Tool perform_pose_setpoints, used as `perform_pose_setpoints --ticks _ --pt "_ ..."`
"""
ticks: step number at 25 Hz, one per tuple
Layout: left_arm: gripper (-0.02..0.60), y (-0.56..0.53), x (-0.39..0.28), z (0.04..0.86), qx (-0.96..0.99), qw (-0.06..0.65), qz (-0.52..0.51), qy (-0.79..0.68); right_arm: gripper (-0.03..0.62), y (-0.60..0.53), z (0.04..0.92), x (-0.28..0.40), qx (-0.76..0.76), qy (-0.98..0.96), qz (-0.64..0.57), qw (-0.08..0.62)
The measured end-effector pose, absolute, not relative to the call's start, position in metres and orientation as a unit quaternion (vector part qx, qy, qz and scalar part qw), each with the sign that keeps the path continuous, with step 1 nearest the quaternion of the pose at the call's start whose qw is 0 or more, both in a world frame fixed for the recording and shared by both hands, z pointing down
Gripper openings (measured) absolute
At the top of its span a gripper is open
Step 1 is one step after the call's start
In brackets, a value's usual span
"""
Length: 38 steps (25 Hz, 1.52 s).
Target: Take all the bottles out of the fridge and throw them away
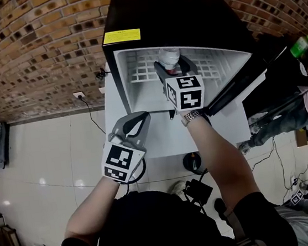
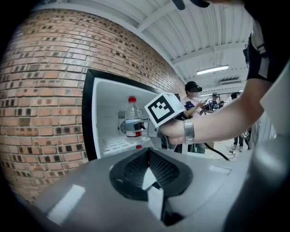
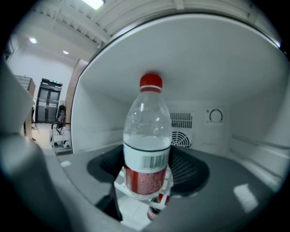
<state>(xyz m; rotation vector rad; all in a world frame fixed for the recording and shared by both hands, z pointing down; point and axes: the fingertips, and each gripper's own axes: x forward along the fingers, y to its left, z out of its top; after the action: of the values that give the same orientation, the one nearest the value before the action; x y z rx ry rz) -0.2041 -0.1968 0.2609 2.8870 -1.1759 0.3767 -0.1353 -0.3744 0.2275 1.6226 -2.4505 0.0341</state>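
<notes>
We are at the grasp step. Our right claw is inside the fridge, jaws apart around the red-capped bottle, which stands on the wire shelf, and they are not yet pressing it. Next we need to close and draw it straight out, keeping under the fridge ceiling and clear of the side walls. Our left claw hangs outside, jaws together and empty.

A wall of brown and tan brick runs behind the scene, with a white socket low on it and a black cable trailing from it onto the glossy, pale tiled floor. Overhead, a white ribbed ceiling carries a lit strip light. Far off in the right gripper view stands a dark double door, with ceiling lights shining above it.
</notes>
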Motion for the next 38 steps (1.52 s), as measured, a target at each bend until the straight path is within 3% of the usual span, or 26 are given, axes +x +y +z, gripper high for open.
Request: perform_pose_setpoints --ticks 14,38 --pt "0.003 -0.179 -0.164 0.264 0.939 -0.002 0.124 -0.321 0.299 -0.301 0.234 -0.098 0.563 -0.821 0.013 0.092" --pt "0.003 -0.086 0.003 0.323 0.977 0.01 0.17 -0.129 0.296 -0.114 0.32 0.073 0.666 -0.734 0.074 0.109"
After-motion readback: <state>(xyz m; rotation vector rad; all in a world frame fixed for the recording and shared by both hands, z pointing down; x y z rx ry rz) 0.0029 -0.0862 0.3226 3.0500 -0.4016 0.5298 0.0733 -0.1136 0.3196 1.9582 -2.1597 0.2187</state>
